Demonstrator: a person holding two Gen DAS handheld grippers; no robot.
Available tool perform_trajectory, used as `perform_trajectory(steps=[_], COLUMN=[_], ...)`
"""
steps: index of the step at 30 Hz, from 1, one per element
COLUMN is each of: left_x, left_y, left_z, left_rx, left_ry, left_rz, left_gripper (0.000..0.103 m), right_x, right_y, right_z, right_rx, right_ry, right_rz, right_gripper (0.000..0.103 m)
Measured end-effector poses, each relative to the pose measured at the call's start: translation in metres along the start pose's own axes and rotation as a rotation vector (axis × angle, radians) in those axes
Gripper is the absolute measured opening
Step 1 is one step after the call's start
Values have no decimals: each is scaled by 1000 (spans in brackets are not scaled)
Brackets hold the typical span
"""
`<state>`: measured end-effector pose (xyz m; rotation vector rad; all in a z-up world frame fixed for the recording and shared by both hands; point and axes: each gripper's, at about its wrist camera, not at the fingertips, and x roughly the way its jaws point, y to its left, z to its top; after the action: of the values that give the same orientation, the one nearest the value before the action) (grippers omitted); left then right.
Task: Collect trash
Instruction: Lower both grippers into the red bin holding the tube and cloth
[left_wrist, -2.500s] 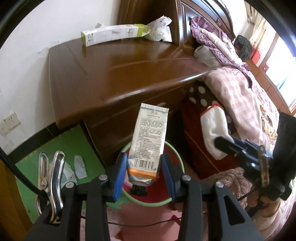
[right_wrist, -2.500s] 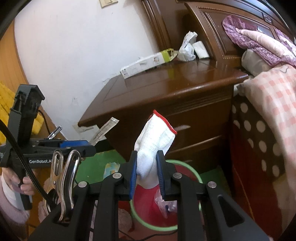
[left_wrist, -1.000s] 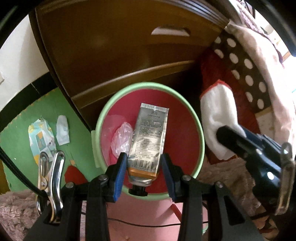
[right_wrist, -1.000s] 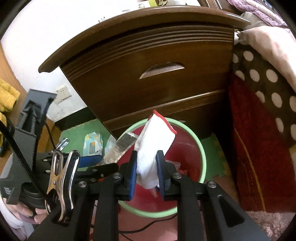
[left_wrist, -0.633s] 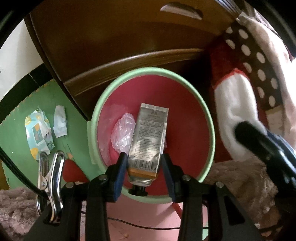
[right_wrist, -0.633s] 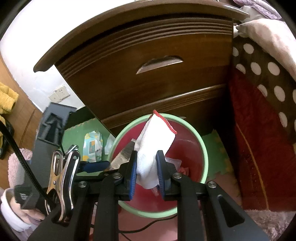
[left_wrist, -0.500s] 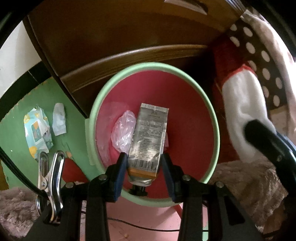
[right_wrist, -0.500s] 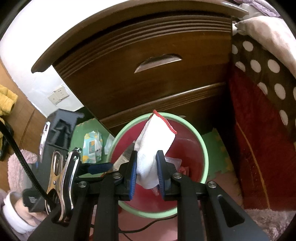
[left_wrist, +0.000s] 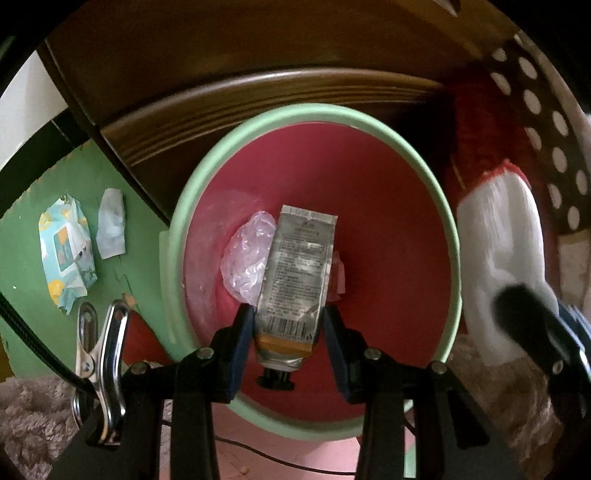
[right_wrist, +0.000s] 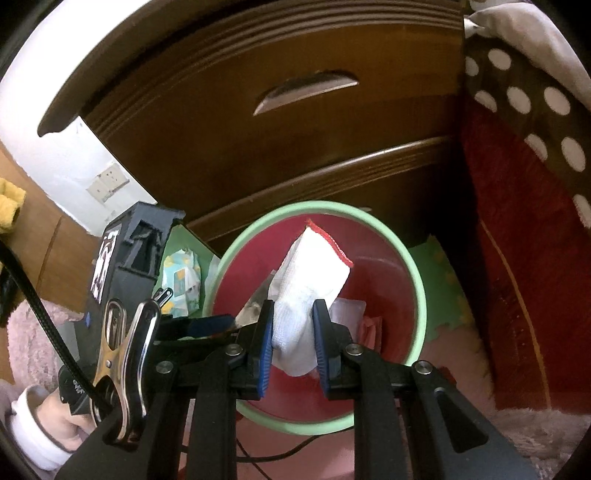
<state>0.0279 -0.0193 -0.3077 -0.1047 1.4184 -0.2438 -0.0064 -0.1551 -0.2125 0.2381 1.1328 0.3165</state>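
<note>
My left gripper (left_wrist: 288, 325) is shut on a silver squeeze tube (left_wrist: 299, 273) with an orange band and black cap, held over the mouth of the red bin with a green rim (left_wrist: 207, 173). A crumpled clear plastic wrap (left_wrist: 247, 258) lies inside the bin. My right gripper (right_wrist: 293, 332) is shut on a white cloth glove with a red hem (right_wrist: 310, 280), also above the bin (right_wrist: 417, 280). In the left wrist view the glove (left_wrist: 502, 243) and the right gripper show at the bin's right edge. The left gripper (right_wrist: 207, 323) with the tube's tip (right_wrist: 255, 304) appears left in the right wrist view.
A dark wooden nightstand (right_wrist: 295, 122) with drawers stands just behind the bin. Two scraps, a printed wrapper (left_wrist: 66, 251) and a pale paper (left_wrist: 110, 225), lie on the green floor mat (left_wrist: 37, 206). A red and polka-dot bedcover (right_wrist: 517, 184) hangs at right. Fluffy rug (left_wrist: 33, 421) below.
Both grippers have sunk toward the bin, which now looks larger. The tube and the glove remain gripped as before.
</note>
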Motion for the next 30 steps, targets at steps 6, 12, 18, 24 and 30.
perform_trajectory(steps=[6,12,18,24,30], left_x=[6,15,17,18,10], left_y=[-2,-2,-3,-4,-12], left_z=[4,10,11,15,14], left_rx=[5,6,27,13,48], left_ry=[10,5,-4,-1,-39], left_rz=[29,13,9,-41,-8], left_gripper=[40,40,40,40,41], right_x=[7,19,31,34,33], right_y=[1,-2,-9,-7,-11], right_z=[0,-2,-4,-6,-6], right_rx=[6,32,72,84,93], right_ry=[16,44,81,88,87], right_rz=[-5,-28,-37,-43,-43], right_gripper=[21,21,21,21,21])
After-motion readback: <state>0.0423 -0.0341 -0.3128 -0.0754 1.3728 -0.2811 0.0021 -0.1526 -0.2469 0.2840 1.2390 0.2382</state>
